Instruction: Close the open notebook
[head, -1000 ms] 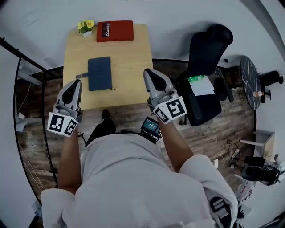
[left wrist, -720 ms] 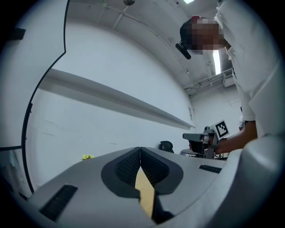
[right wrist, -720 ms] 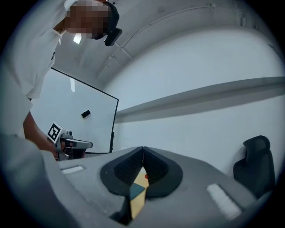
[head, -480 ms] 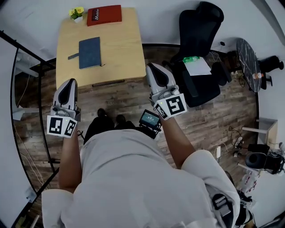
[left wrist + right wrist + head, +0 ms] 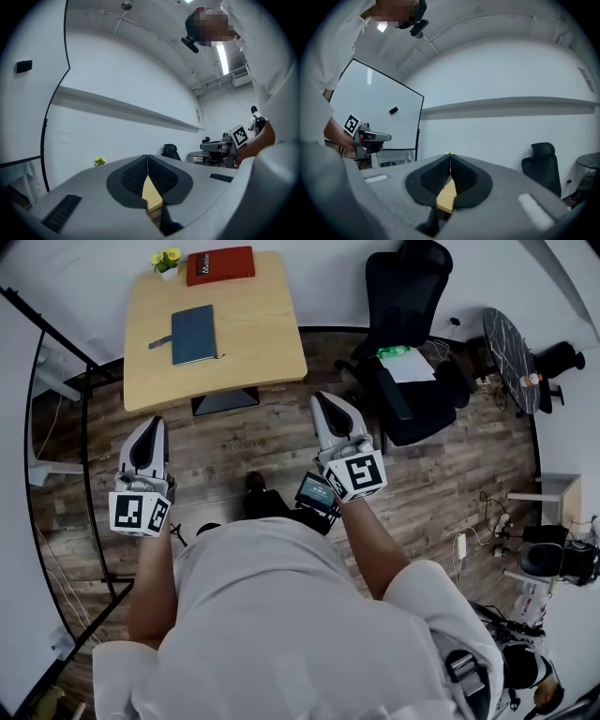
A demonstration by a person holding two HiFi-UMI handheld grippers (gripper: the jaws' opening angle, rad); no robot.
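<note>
Head view: the notebook (image 5: pixel 194 334) lies flat on the far-left desk (image 5: pixel 267 343), dark cover up, and looks already closed. Both grippers are well apart from it, nearer, over the floor. The left gripper (image 5: pixel 150 427) and right gripper (image 5: pixel 325 404) each have jaws pressed together on nothing. The notebook is probably light, with a thin, bendy, smooth cover. Pinching 1 free edge away from the spine should suit, though which edge I cannot tell.

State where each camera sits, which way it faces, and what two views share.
Head view: on the head, facing steeply down at table, notebook, floor; torso, arms, left gripper, right gripper show.
Left gripper view: on that gripper, level along shut jaws toward the wall; forearm shows.
Right gripper view: likewise; forearm shows.
Both share the black chair.
</note>
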